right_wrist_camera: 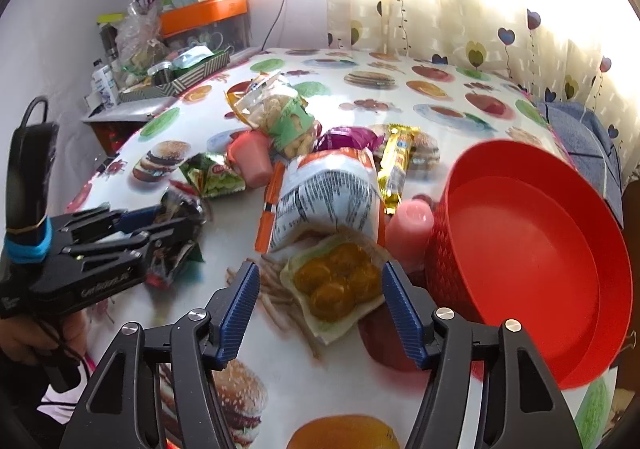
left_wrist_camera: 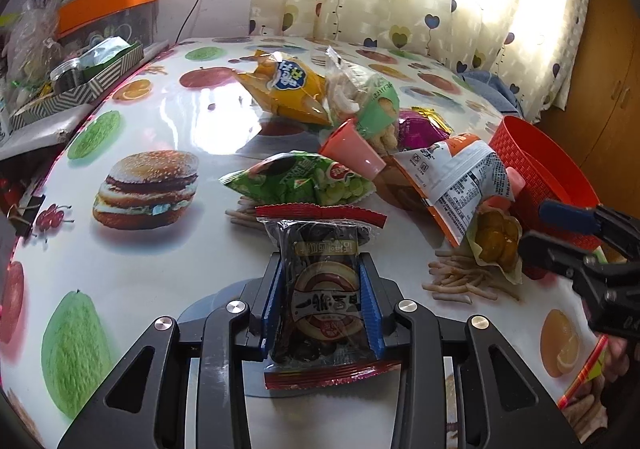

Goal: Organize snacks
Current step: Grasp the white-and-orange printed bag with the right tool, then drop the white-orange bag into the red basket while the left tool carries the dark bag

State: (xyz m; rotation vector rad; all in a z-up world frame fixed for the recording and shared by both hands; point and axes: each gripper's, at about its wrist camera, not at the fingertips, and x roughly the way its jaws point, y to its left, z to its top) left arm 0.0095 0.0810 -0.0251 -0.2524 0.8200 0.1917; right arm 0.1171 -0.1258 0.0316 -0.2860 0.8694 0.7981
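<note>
Clamped in the left gripper [left_wrist_camera: 322, 303], low centre of frame, sits a dark snack packet [left_wrist_camera: 325, 289]; the right gripper [right_wrist_camera: 316, 309] gapes around an orange-filled pouch [right_wrist_camera: 340, 285], untouched.

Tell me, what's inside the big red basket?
Nothing that shows. The red basket looks empty: only its smooth red bottom is visible. Its near wall hides a strip of the floor, so something small could sit there unseen.
</note>
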